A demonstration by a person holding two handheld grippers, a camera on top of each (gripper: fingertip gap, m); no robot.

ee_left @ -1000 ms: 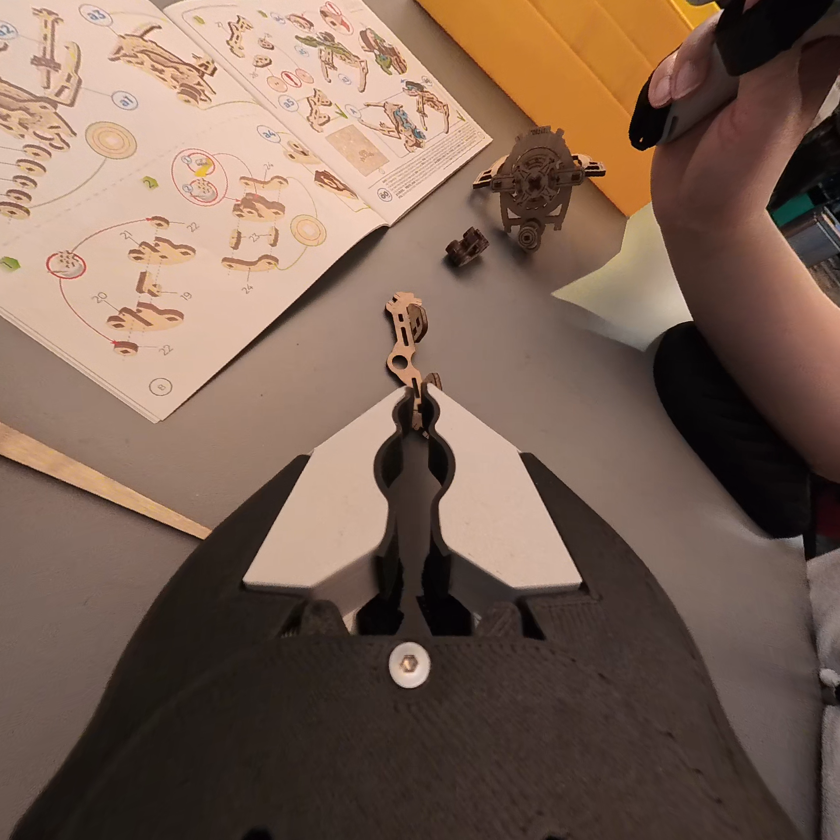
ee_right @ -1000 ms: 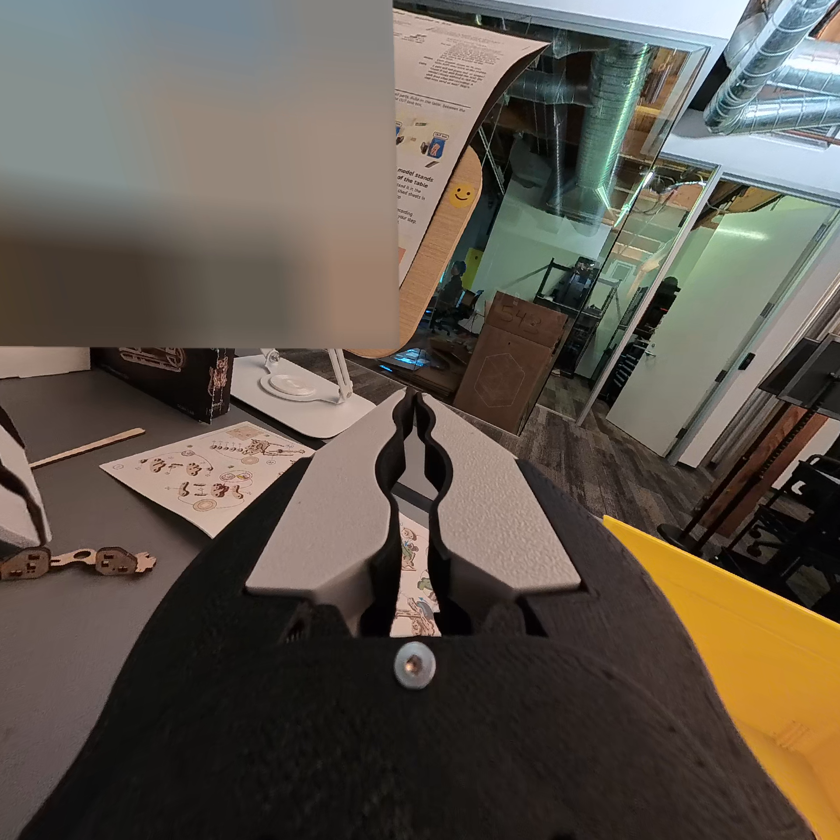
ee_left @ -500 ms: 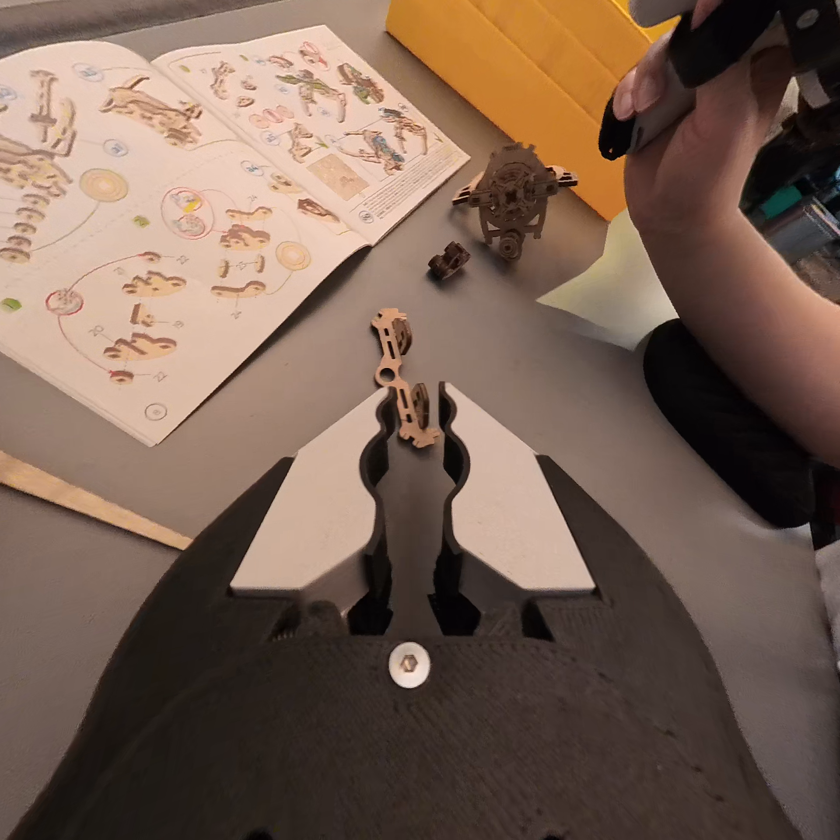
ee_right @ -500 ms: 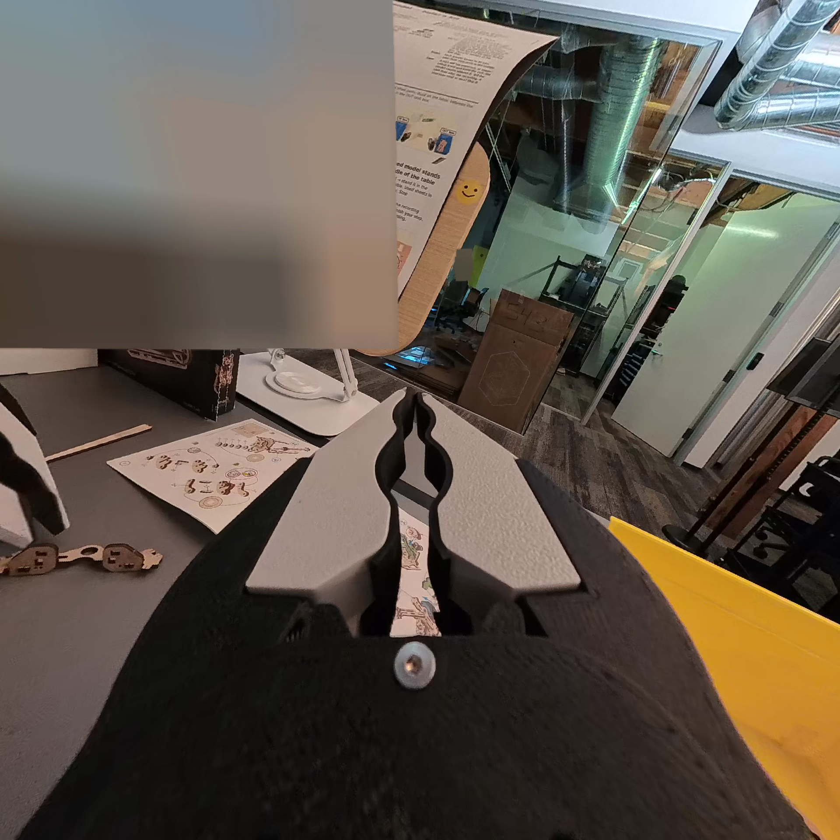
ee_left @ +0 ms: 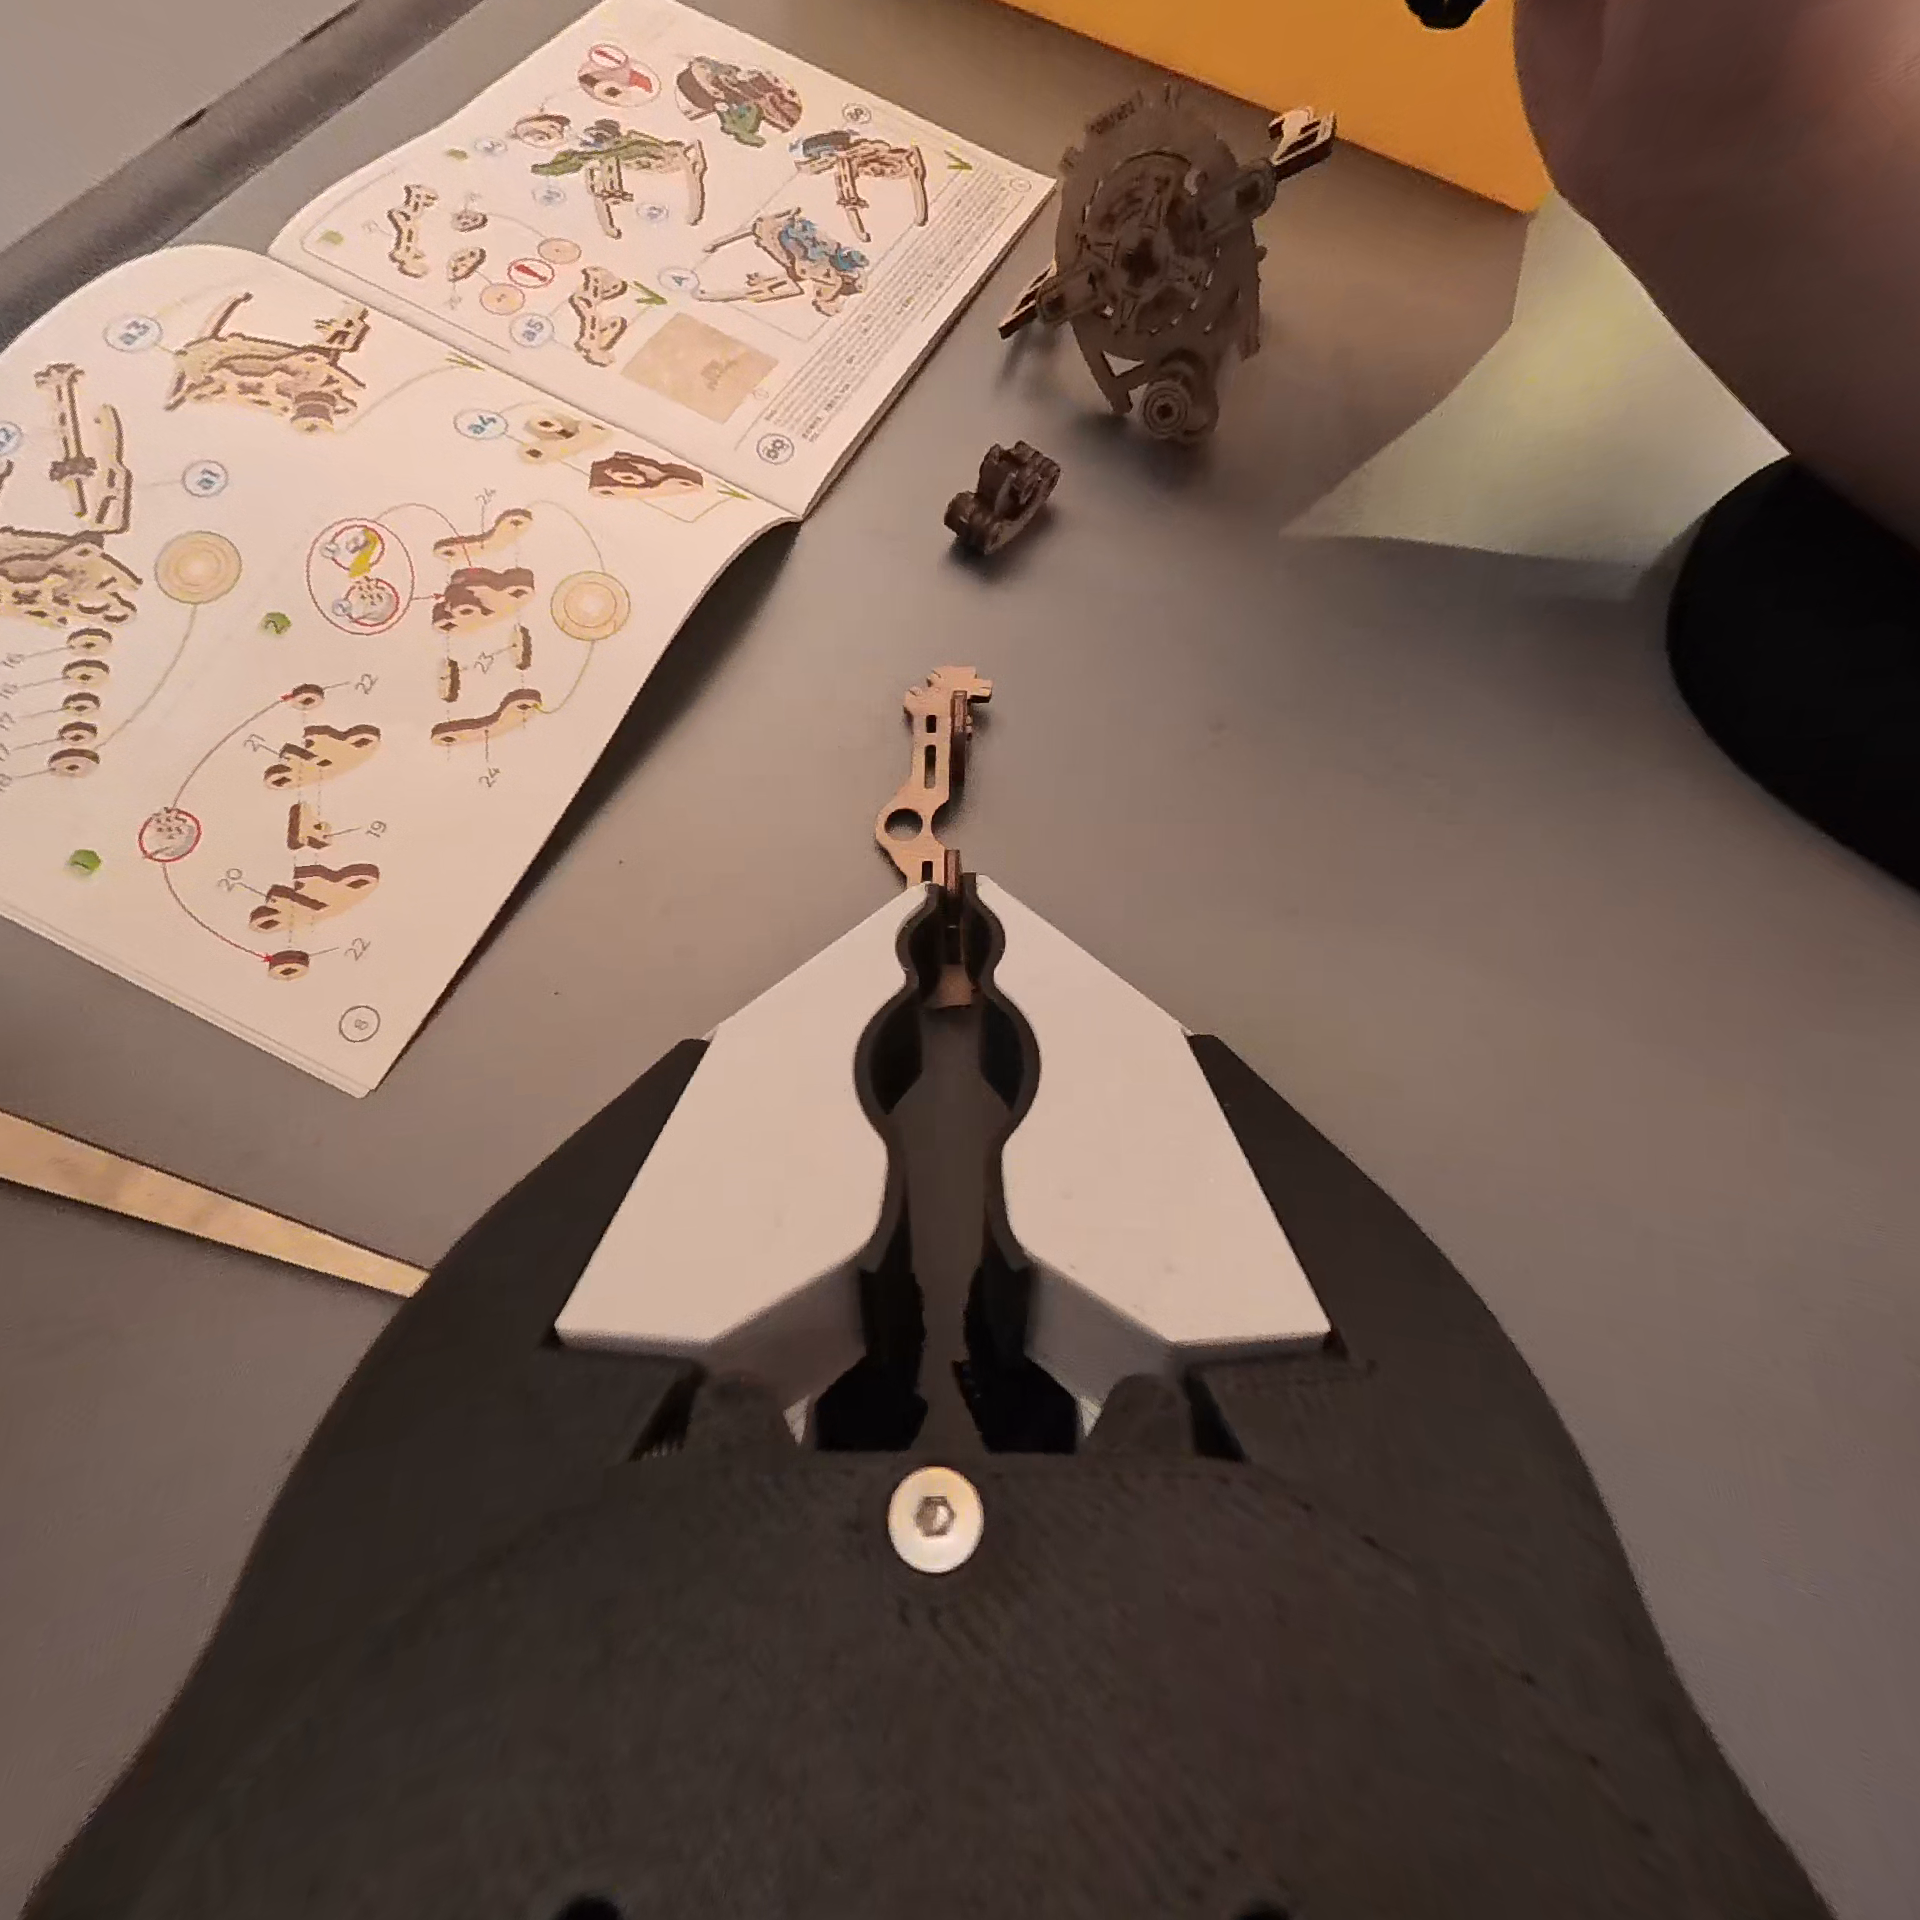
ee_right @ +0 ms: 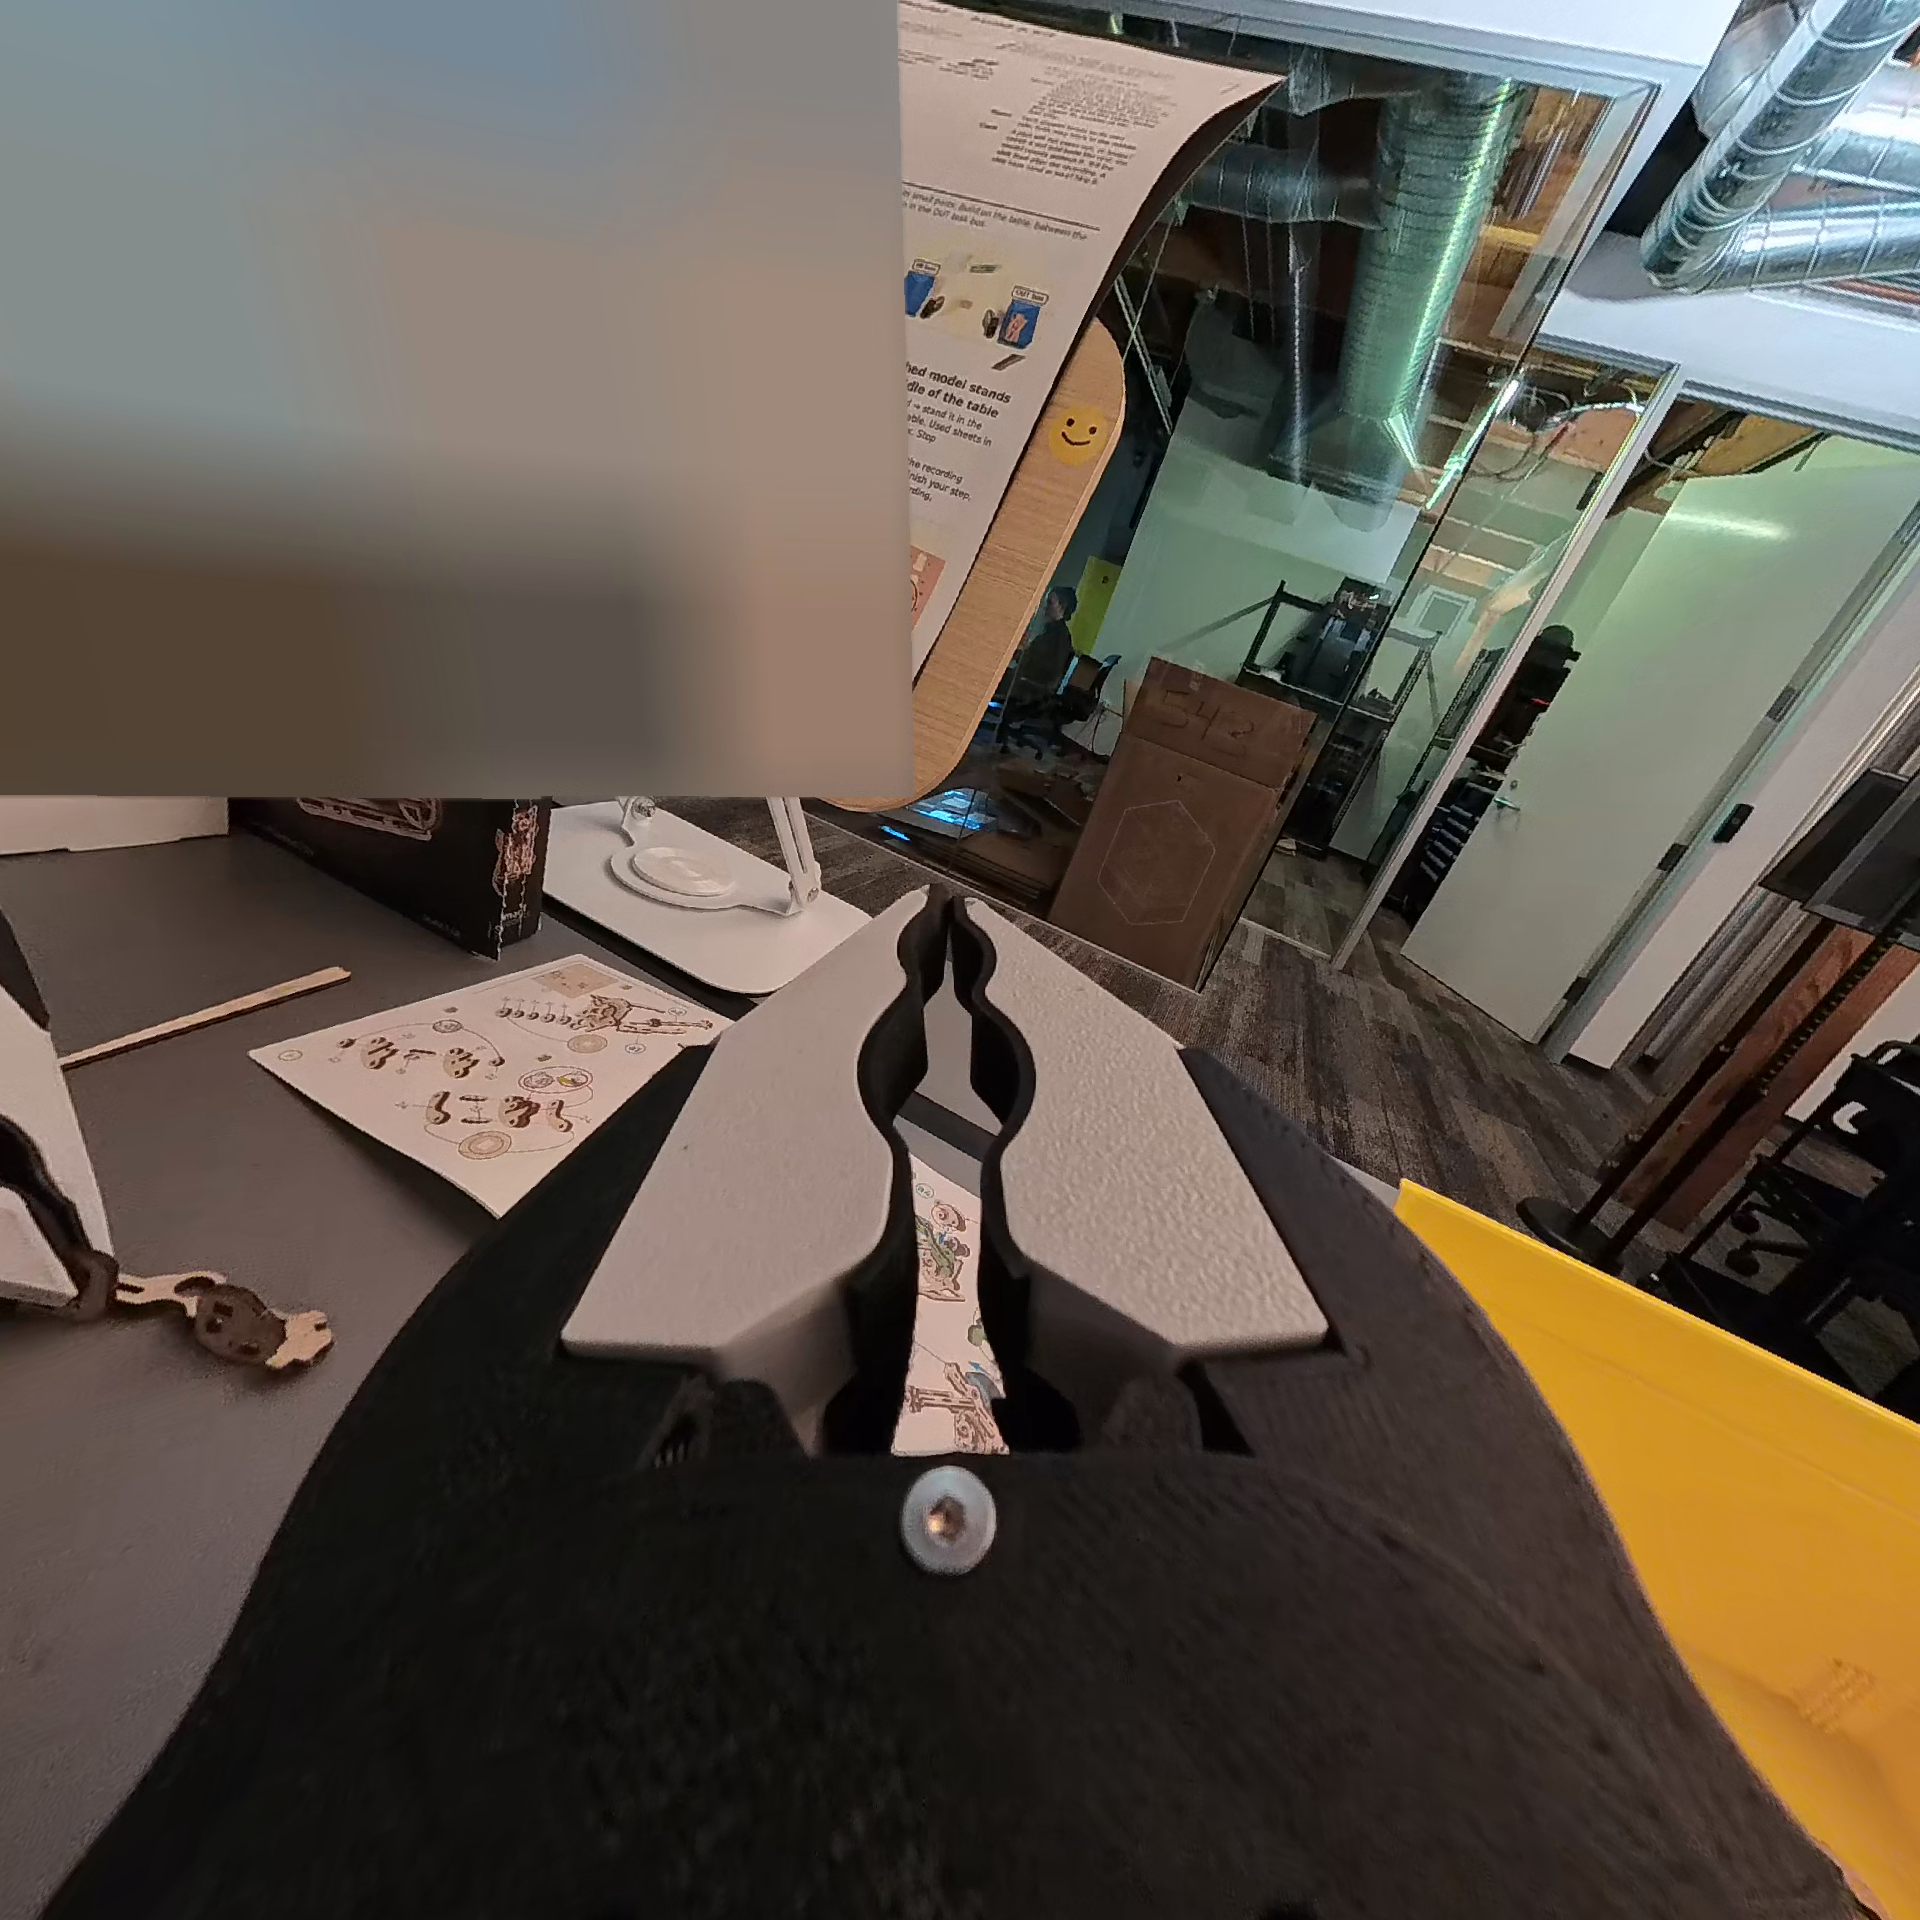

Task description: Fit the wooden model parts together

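Note:
My left gripper [ee_left: 948, 891] is shut on one end of a thin wooden leg strip [ee_left: 928, 774] that points away over the grey table. The strip also shows in the right wrist view [ee_right: 223, 1320], held in the left gripper [ee_right: 88, 1278] at the left edge. A round wooden model body [ee_left: 1148, 255] stands farther off. A small dark wooden piece [ee_left: 1001, 497] lies between it and the strip. My right gripper [ee_right: 948, 914] is shut and empty, raised above the table and pointing out into the room.
An open instruction booklet [ee_left: 416, 499] lies at left, with a thin wooden stick [ee_left: 187, 1210] near it. A yellow bin [ee_right: 1683, 1475] is at right. A person's arm [ee_left: 1766, 260] reaches in at upper right. A dark box [ee_right: 416, 862] and a white stand base [ee_right: 707, 914] sit behind. Across from one pair of fingers to the other is roughly 25 centimetres. My left tips are roughly 9 centimetres from the small dark wooden piece [ee_left: 1001, 497].
My left gripper opened about half a second ago, leaving the strip between its fingers. It has now shut on the strip's near end again and moved closer to the model body.

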